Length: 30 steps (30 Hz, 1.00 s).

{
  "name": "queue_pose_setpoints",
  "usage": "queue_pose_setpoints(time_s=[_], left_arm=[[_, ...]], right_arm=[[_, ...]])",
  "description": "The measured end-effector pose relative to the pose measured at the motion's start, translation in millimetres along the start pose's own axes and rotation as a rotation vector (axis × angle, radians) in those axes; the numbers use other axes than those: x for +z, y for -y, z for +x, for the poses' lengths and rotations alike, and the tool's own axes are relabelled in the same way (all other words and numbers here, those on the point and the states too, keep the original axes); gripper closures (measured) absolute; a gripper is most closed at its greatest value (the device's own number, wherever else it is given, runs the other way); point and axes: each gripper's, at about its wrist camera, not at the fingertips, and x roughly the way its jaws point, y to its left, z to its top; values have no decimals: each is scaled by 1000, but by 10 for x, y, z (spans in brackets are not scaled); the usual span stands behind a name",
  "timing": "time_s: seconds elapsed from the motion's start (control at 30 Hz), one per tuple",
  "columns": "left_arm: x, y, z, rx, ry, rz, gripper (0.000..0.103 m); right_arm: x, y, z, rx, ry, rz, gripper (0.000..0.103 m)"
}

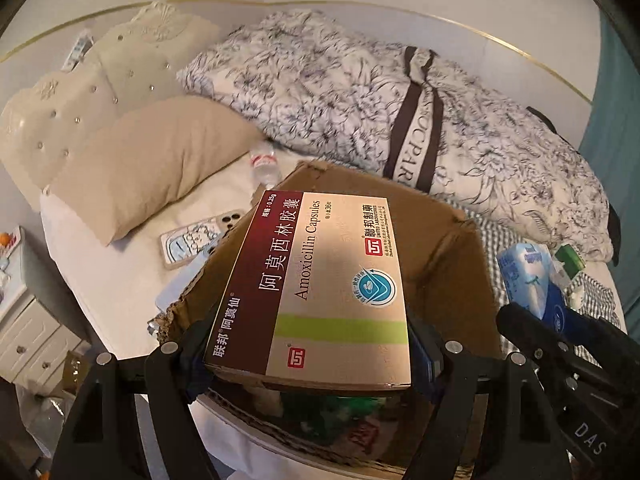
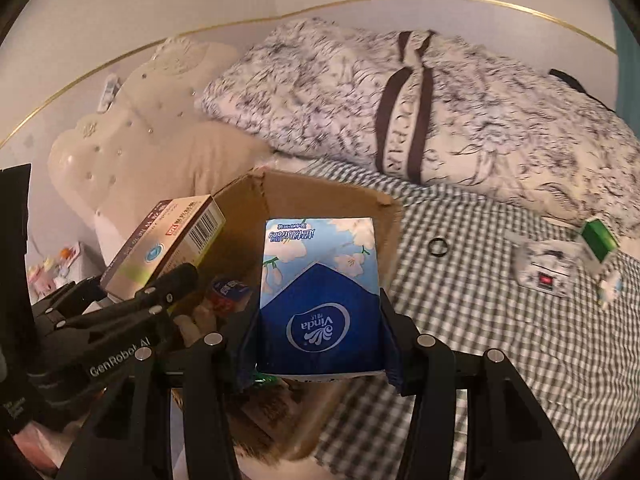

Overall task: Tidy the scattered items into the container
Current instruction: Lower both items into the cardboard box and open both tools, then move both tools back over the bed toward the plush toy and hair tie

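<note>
My left gripper (image 1: 308, 348) is shut on a maroon and gold amoxicillin capsule box (image 1: 320, 280), held flat over the open cardboard box (image 1: 448, 264) on the bed. My right gripper (image 2: 318, 344) is shut on a blue Vinda tissue pack (image 2: 320, 292), held above the same cardboard box (image 2: 320, 196) from its right side. The capsule box (image 2: 168, 244) and left gripper (image 2: 160, 300) show at the left in the right wrist view; the tissue pack (image 1: 528, 280) shows at the right in the left wrist view. Several items lie in the box bottom, dim.
On the checked sheet right of the box lie a black ring (image 2: 437, 246), a white power strip (image 2: 544, 268) and a green carton (image 2: 600, 240). A phone (image 1: 196, 240) and a water bottle (image 1: 264, 166) lie left of it, near a beige pillow (image 1: 152, 168). A floral duvet (image 1: 360, 92) is behind.
</note>
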Motion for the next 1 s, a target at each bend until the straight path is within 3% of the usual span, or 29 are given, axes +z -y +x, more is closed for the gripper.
queue_pose_setpoints(time_s=[0.2, 0.23, 0.27, 0.3, 0.33, 0.43, 0.7, 1.0], left_arm=[[-73, 16, 169, 3, -38, 28, 23], [-82, 32, 185, 2, -42, 34, 19], [-87, 54, 198, 6, -48, 44, 15], [-86, 76, 211, 11, -53, 54, 5], [-84, 98, 213, 17, -52, 64, 3], [-83, 151, 178, 20, -37, 75, 2], [-129, 395, 51, -12, -16, 78, 2], [-338, 1228, -104, -118, -16, 172, 0]], right_arm=[[33, 14, 215, 18, 0, 13, 50], [48, 26, 222, 25, 10, 23, 43], [65, 48, 216, 35, 25, 36, 30], [85, 65, 189, 33, 45, 49, 24], [101, 79, 156, 29, 73, 62, 20], [155, 87, 95, 42, 114, 74, 20], [30, 388, -126, -35, 142, 117, 19], [-394, 1214, -534, -189, 117, 213, 19]])
